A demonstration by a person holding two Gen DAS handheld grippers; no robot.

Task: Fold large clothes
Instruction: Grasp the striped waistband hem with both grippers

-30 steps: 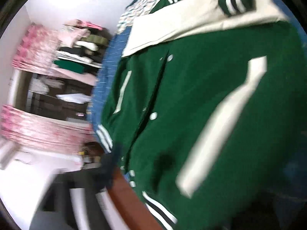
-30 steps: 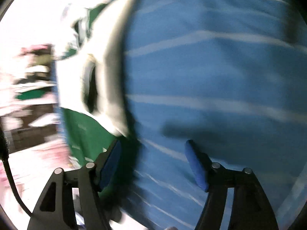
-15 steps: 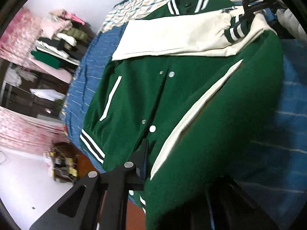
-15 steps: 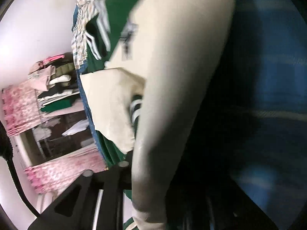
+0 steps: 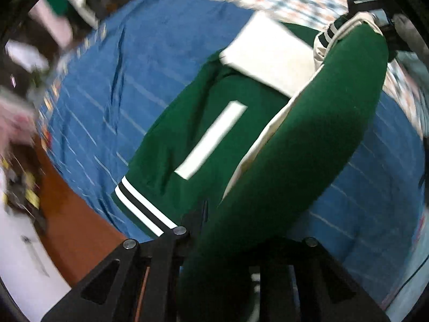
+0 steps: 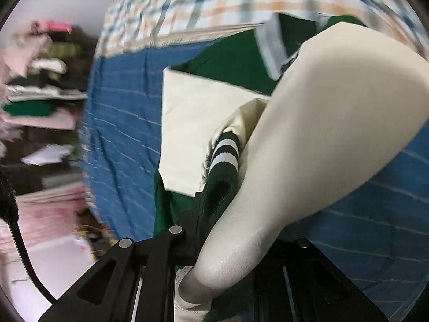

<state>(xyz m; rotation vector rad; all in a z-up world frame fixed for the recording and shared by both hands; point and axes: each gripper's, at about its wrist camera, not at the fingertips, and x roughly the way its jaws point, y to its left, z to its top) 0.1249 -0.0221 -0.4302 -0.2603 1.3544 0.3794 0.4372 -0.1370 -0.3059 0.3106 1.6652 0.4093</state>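
Your left gripper (image 5: 230, 244) was clamped on the green jacket (image 5: 203, 139), its jaws opening slightly — your right gripper (image 6: 228, 249) pinched the cream sleeve (image 6: 321, 134), lifted above the blue bed (image 5: 107, 80).

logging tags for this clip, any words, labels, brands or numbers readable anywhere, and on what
None can be read.
green varsity jacket: only a plain white pocket stripe, no lettering visible.
cream sleeve: blank.
shelf clutter: too blurred to read.
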